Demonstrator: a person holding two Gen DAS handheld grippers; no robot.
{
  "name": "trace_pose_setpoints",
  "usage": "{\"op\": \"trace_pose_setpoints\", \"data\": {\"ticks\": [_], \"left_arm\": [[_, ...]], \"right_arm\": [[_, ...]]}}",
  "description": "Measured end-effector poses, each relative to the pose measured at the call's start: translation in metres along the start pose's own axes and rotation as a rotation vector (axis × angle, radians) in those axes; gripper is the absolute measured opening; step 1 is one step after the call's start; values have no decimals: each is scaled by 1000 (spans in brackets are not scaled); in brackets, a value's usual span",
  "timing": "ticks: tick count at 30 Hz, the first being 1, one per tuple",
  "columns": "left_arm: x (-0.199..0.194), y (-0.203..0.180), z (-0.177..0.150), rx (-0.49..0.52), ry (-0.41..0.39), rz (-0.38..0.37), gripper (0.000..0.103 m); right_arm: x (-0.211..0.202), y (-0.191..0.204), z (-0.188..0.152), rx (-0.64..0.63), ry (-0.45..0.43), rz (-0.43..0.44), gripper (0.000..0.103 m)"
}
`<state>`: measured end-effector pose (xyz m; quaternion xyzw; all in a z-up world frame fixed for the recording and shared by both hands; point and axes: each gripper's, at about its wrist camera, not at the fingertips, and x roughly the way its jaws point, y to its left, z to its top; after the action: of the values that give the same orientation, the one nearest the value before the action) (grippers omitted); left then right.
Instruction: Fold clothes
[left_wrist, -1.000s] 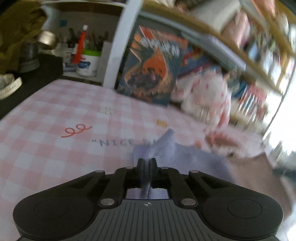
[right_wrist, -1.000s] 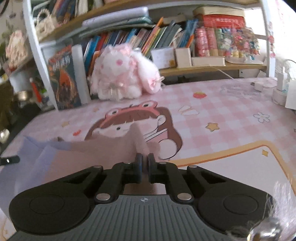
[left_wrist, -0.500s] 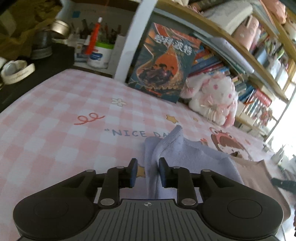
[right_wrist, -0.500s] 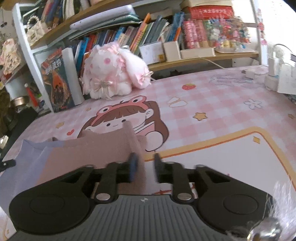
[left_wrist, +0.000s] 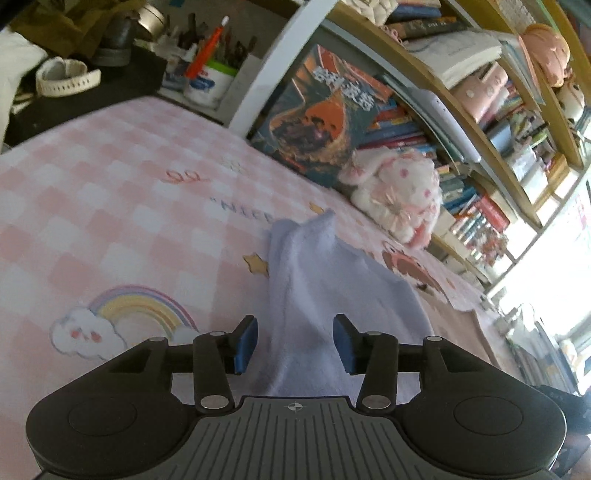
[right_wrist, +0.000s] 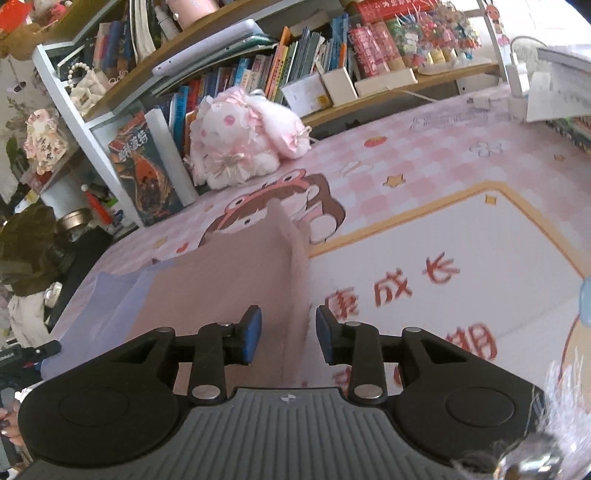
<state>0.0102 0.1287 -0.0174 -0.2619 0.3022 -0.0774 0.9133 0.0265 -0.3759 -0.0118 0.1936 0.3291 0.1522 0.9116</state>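
Note:
A two-coloured cloth lies on the pink checked mat. Its lavender part (left_wrist: 314, 273) is in the left wrist view, with a raised corner pointing away. Its dusty pink part (right_wrist: 225, 280) is in the right wrist view, with a ridge standing up along its right edge and lavender (right_wrist: 107, 295) at its left. My left gripper (left_wrist: 294, 341) is open, its blue pads either side of the lavender fold, not gripping. My right gripper (right_wrist: 288, 334) is open, with the pink ridge between its pads.
A pink plush rabbit (right_wrist: 240, 140) and a dark book (left_wrist: 325, 114) lean against the bookshelf at the back of the mat. A pen pot (left_wrist: 207, 81) and a black surface stand at the far left. White boxes and a charger (right_wrist: 517, 77) stand at the far right.
Both grippers went from shut on the cloth to wide open and let it go. The cloth has settled onto the mat, and both grippers have drawn back a little.

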Motion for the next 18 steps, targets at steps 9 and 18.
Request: {"op": "trace_pose_setpoints", "data": {"ticks": [9, 18], "left_arm": [[6, -1, -2, -5, -11, -8, 13], [-1, 28, 35, -57, -92, 25, 11]], "right_arm": [[10, 3, -11, 57, 10, 40, 23], [42, 28, 0, 87, 14, 114, 16]]}}
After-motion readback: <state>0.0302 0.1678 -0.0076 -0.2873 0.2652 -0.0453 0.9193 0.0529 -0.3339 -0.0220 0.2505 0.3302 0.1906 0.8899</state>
